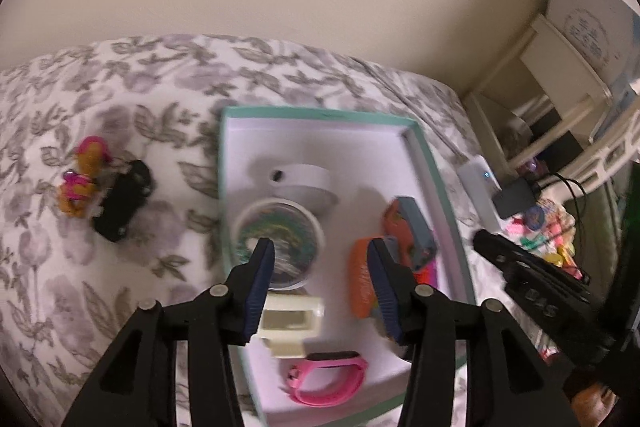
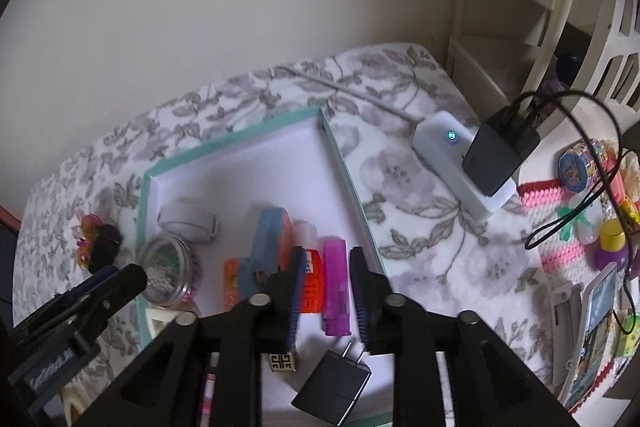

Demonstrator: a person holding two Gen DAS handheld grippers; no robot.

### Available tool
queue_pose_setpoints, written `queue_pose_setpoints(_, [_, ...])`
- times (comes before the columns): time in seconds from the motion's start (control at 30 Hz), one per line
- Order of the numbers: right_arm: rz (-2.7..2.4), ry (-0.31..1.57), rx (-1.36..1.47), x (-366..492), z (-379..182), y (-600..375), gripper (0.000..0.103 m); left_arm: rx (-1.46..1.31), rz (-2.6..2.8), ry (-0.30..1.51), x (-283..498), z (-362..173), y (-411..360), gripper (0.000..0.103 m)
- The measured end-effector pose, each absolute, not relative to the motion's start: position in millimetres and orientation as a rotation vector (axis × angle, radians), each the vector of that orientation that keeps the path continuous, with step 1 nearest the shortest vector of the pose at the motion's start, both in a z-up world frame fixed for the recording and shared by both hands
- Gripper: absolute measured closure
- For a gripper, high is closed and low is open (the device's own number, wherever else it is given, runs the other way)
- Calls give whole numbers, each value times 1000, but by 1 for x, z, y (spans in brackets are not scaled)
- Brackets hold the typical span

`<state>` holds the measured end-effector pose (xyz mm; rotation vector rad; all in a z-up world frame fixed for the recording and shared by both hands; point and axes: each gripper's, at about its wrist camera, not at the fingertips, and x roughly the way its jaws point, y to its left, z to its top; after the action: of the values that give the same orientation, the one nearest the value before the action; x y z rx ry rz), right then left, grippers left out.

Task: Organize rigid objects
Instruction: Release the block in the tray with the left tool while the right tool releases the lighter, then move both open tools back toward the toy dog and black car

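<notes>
The purple lighter [image 2: 335, 287], light, stiff and slick, lies in the teal-rimmed box [image 2: 348, 183] on the bed, between the right claw's [image 2: 326, 291] parted jaws, untouched; best pinched mid-body. The left claw [image 1: 320, 275] hangs open, empty.

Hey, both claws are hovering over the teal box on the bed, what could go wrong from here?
1. The teal box sits on a soft floral bedspread, so a push on its rim might tip it.
2. The box is crowded: the left claw hangs over the round jar, and could knock it.
3. The right claw is open over the purple lighter; the black plug could get bumped.
</notes>
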<state>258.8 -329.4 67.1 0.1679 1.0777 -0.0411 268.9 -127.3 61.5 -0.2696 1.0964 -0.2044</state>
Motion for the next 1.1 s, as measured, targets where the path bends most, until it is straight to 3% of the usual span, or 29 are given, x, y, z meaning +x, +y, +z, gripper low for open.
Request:
queue_pose_setpoints(0.1, [-34,1063,172,259,71,-327,48,-260,-147,1091,271,62,-116,50])
queue_pose_setpoints(0.2, [-17,1052,175,259,73,-323,47,-257,-96,1087,272,60,-107,39])
queue_pose_setpoints(0.4, [3,1045,155,260,74,-313,41,-289,-10,1089,273,54,-83,36])
queue_pose_setpoints(0.5, [10,1041,144,261,75,-305,36,-318,25,1073,274,54,-68,16])
queue_pose_setpoints(0.67, [41,1038,147,263,76,-292,30,-358,91,1047,272,54,-41,12])
queue_pose_setpoints(0.73, [47,1036,142,264,76,-285,28,-364,124,1041,272,53,-30,4])
queue_pose_setpoints(1.1, [114,1033,117,267,75,-248,26,-412,310,1016,262,46,45,3])
